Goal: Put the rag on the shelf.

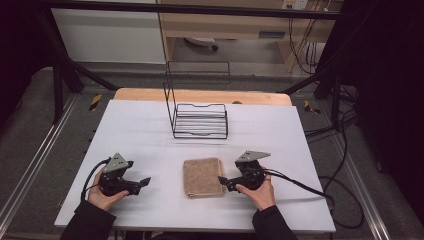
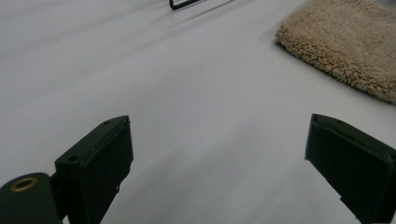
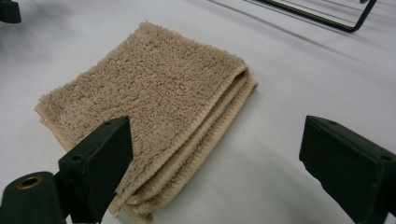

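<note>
- Folded towel (image 1: 203,177): a beige pile cloth, folded into several layers, is lying flat on the white worktop (image 1: 150,130) near the front edge, between the two hands and nearer the right one; the stacked folded edges are being shown to the right gripper view (image 3: 154,116).
- Right hand-held gripper (image 1: 223,181): it is being held low at the towel's right edge with the jaws standing wide; nothing is being pressed between them, and one jaw is overlapping the towel's near corner in the right gripper view.
- Left hand-held gripper (image 1: 145,182): it is being held well apart from the towel, jaws wide and empty, over bare worktop (image 2: 187,116).
- Risk, layers: if only the top layer is being caught at a closing, the fold is likely to be pulled open and the bundle dragged out of shape.
- Risk, sliding: the worktop is looking smooth, so the towel may be pushed leftward by a low jaw instead of being gripped.
- Risk, lower jaw: a jaw not slipped under the bottom layer may be scraping the surface.
- Wire rack (image 1: 200,120): a black wire rack with a tall back frame is standing behind the towel, well apart; its front rail would be fouling a low carry.
- Cables: a black cable (image 1: 300,184) is trailing from the right hand-held gripper across the worktop's right side, and may be snagging on a wide sweep.
- Between the hand-held grippers and the towel nothing is standing in the way.
</note>
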